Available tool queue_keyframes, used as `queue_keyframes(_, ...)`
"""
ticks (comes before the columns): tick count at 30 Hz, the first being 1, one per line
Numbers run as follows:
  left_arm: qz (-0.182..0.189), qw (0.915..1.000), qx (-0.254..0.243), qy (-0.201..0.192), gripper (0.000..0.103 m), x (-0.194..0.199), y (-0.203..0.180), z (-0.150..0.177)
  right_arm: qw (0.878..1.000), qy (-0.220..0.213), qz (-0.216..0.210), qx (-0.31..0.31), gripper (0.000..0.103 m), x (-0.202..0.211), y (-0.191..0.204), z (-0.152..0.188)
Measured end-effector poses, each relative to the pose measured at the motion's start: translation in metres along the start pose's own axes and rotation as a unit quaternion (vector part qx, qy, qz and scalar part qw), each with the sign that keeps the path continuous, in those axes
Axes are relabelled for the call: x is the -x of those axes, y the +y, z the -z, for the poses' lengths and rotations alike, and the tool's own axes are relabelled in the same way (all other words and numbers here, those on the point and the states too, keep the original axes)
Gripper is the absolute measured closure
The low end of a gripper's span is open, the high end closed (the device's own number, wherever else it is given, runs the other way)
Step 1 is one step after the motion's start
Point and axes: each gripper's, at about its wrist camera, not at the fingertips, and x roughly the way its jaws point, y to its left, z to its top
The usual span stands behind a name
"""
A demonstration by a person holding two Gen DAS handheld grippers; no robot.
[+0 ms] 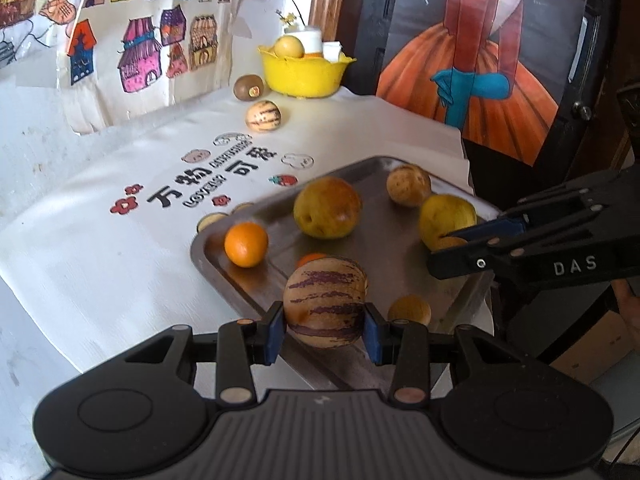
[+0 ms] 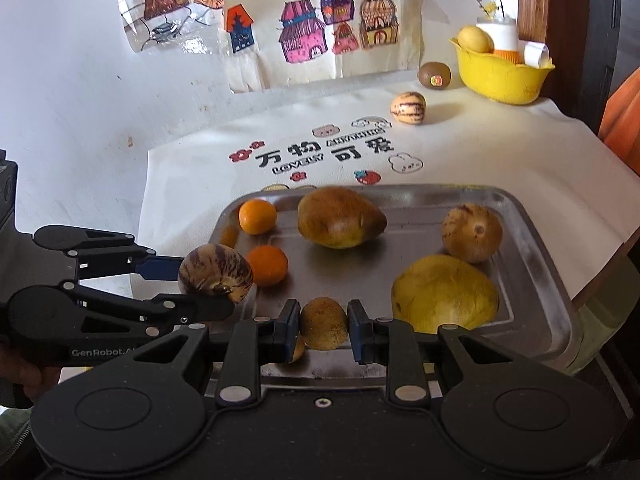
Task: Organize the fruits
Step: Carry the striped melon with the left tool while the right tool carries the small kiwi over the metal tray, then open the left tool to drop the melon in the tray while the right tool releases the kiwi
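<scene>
Looks like I'm most of the way there: my left gripper (image 1: 325, 328) is clamped on a striped melon (image 1: 325, 304) and my right gripper (image 2: 323, 330) on a small brown fruit (image 2: 323, 322), both just above the metal tray's (image 2: 532, 216) near edge, where six fruits already sit, while another striped melon (image 2: 408, 108) and a kiwi (image 2: 434, 75) wait well beyond the tray's far side.

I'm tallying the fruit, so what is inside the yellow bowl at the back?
The yellow bowl holds a pale yellow fruit, a white cup with an orange base, and a small white container. The wall hides anything lower down.
</scene>
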Motion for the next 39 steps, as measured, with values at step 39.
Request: queue_keyframes(39, -0.003, 0.9992, -0.038, 0.012, 0.057, -0.018, -0.02, 0.008, 0.999, 0.026, 0.006, -0.033, 0.069, -0.025, -0.021, 0.01)
